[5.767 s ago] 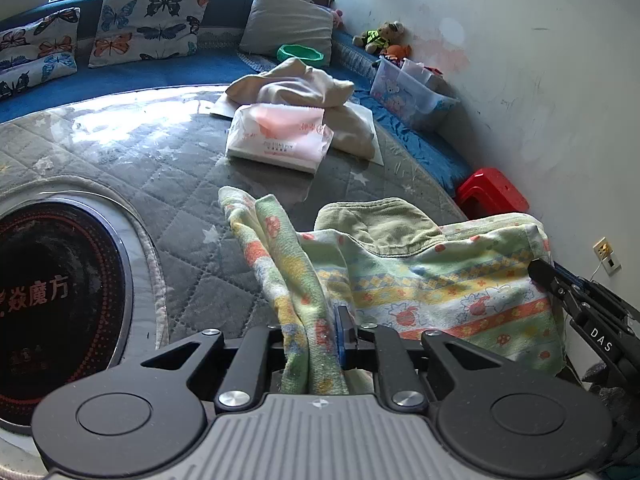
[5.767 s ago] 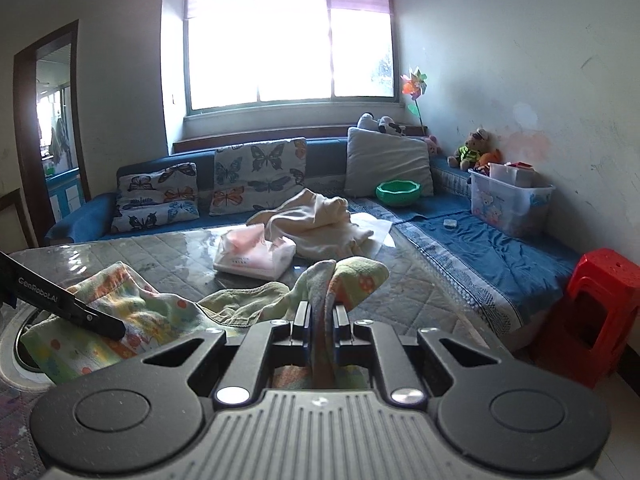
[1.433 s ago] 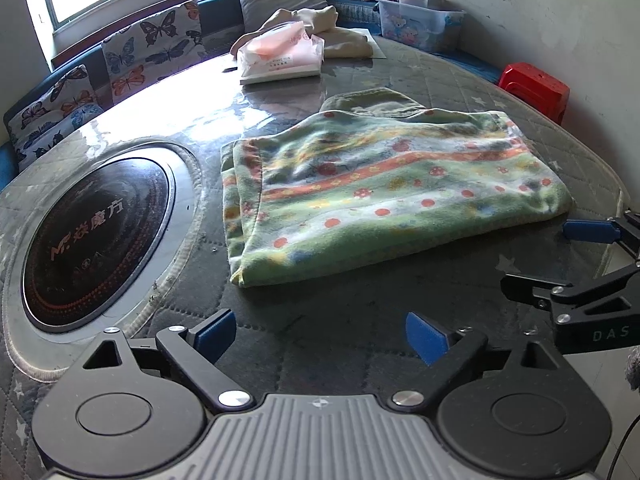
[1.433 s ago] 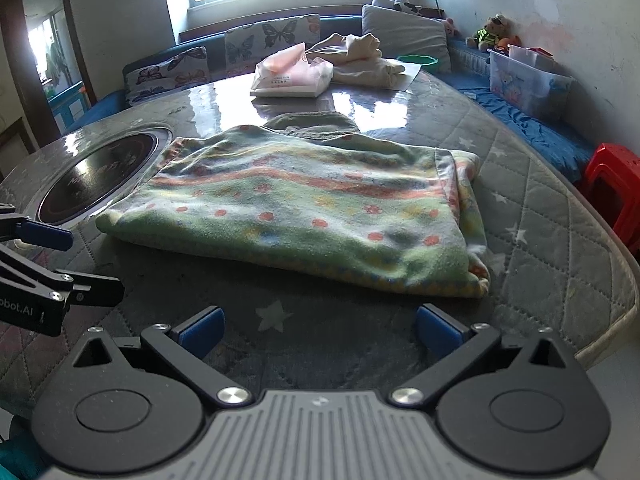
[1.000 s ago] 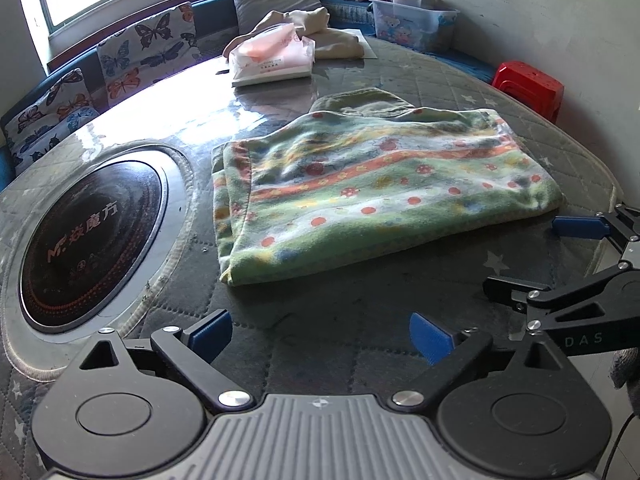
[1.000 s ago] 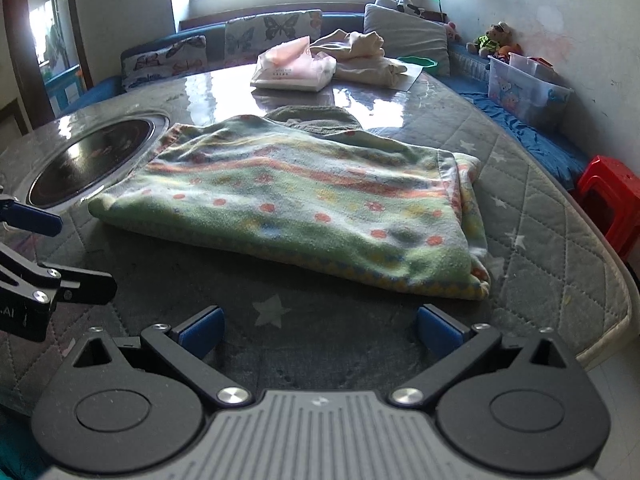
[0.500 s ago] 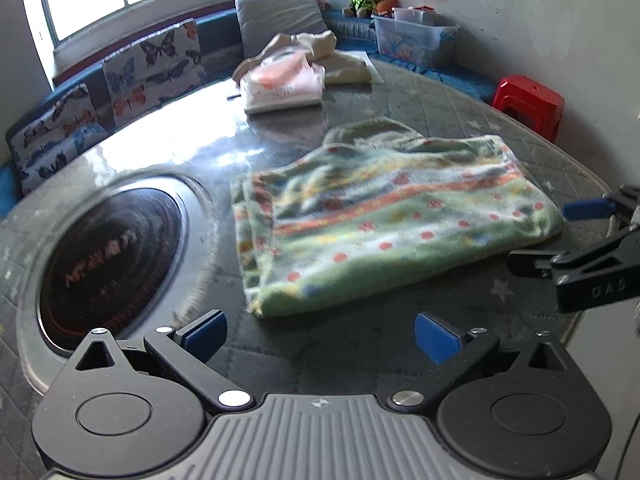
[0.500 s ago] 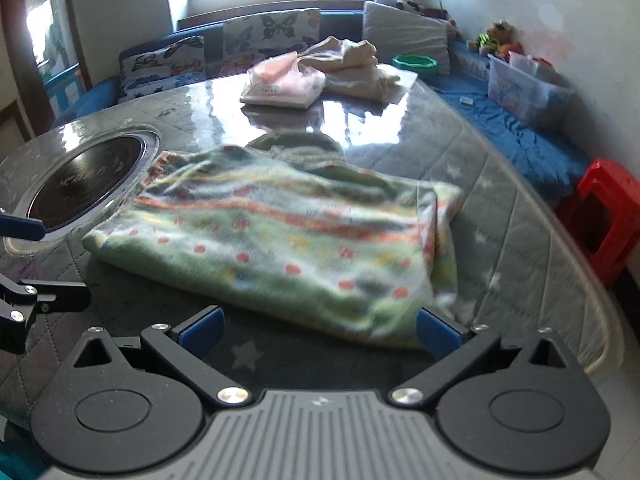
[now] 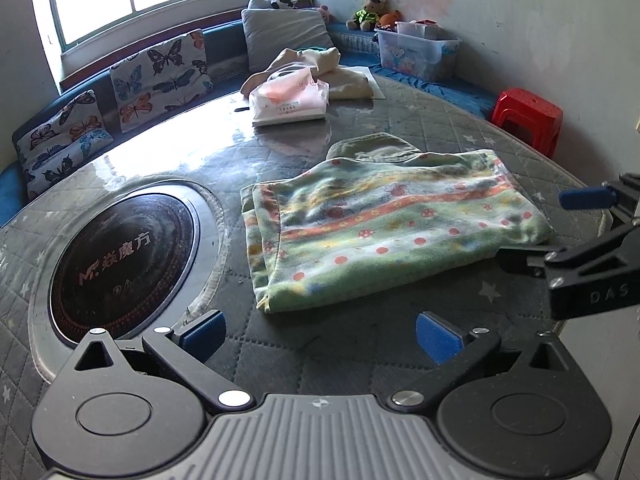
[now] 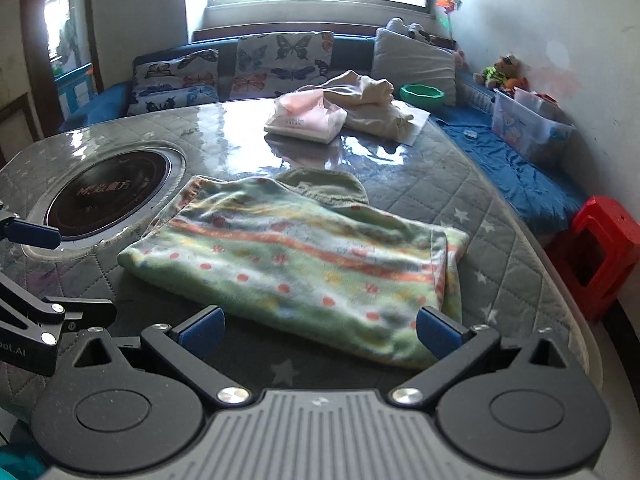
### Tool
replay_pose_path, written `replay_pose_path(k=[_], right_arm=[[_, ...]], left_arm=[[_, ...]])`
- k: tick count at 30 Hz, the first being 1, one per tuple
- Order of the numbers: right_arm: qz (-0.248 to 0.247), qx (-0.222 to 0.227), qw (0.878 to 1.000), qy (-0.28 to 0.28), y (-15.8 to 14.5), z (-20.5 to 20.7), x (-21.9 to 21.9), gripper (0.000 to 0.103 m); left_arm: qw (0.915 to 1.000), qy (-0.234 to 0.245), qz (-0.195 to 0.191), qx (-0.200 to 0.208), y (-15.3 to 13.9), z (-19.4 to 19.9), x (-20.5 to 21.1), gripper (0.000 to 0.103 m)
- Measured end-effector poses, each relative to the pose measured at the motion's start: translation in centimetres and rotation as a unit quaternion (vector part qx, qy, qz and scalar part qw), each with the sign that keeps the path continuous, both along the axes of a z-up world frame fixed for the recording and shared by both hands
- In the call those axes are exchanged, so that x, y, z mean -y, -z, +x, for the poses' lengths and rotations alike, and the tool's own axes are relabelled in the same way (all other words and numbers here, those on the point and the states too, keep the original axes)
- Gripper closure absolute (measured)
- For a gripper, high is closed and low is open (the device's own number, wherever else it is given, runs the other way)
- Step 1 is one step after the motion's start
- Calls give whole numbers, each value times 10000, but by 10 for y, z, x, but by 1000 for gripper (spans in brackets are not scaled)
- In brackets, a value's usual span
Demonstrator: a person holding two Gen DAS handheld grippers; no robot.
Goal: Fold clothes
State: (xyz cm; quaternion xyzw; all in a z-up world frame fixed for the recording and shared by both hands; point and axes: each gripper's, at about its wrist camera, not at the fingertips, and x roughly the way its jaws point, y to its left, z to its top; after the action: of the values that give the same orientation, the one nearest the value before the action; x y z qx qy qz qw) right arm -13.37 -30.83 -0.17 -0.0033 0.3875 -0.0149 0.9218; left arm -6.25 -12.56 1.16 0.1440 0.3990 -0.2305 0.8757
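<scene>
Reading "DAS" on right gripper (image 9: 576, 236); cooktop (image 9: 120, 252) print "MF".

Counted: one folded patterned garment (image 9: 384, 232), one pink package (image 9: 290, 98), one cream cloth heap (image 9: 320, 68), three butterfly cushions (image 10: 284, 60), one red stool (image 9: 528, 114).

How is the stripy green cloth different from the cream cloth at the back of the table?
The stripy green cloth is folded flat into a neat rectangle; the cream cloth sits in a crumpled heap. The green one has orange stripes and red dots; the cream one is plain. The green one lies close to both open grippers, the left gripper and the right gripper; the cream one is at the far side, beside a pink packet. Both rest on the same quilted table.
</scene>
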Motion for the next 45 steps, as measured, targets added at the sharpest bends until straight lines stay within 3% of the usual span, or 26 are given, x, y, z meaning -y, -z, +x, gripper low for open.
replay_pose_path(k=[15, 45], right_arm=[[212, 31, 9997, 77, 6, -28, -12, 0], [328, -139, 9993, -93, 18, -7, -13, 0]], left_arm=[[9999, -98, 83, 75, 5, -20, -2, 0], [9996, -225, 194, -20, 15, -4, -1, 0]])
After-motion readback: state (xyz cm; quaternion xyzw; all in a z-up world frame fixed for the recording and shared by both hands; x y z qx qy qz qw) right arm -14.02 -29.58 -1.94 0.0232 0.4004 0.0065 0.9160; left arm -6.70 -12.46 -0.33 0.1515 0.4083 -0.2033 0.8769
